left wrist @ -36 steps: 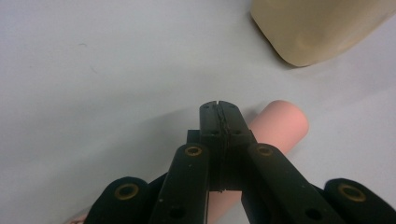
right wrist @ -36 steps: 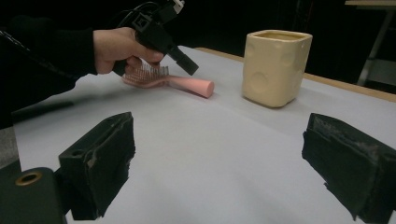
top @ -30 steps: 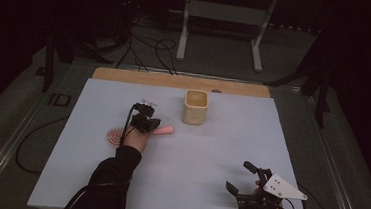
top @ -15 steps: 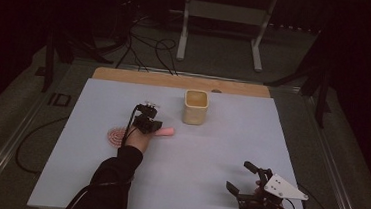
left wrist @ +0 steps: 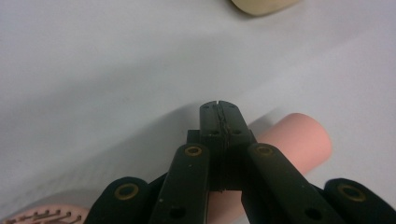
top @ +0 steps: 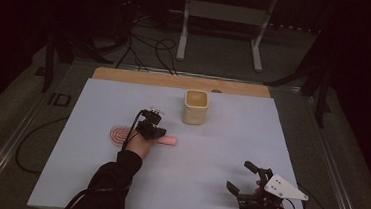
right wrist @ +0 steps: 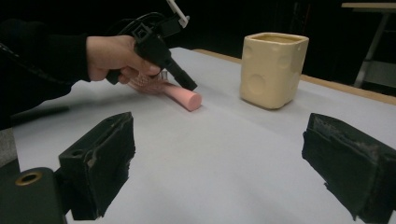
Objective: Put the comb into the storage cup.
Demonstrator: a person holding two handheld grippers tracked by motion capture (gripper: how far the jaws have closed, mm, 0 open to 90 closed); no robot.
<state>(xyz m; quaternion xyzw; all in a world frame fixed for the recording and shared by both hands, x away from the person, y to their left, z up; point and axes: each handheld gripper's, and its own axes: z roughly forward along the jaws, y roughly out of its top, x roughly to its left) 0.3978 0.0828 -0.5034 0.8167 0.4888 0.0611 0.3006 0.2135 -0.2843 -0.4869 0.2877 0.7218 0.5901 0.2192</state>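
A pink hairbrush (top: 138, 137) lies on the pale mat (top: 220, 152), left of centre, its round bristled head (top: 118, 134) toward the left edge and its handle (top: 169, 141) pointing right. The left gripper (top: 157, 134) hangs just above the handle, jaws pressed tight together with nothing between them; in the left gripper view the closed tips (left wrist: 219, 116) sit over the handle (left wrist: 299, 140), which passes beneath them, and whether they touch it cannot be told. In the right gripper view the left hand (right wrist: 116, 58) holds that gripper tilted down toward the handle's free end (right wrist: 187, 99). A cream cup (top: 195, 107) stands upright beyond the brush, toward the far side of the mat, apart from it. The right gripper (top: 244, 180) rests near the mat's near right corner, well away from the brush, its jaws spread wide and holding nothing.
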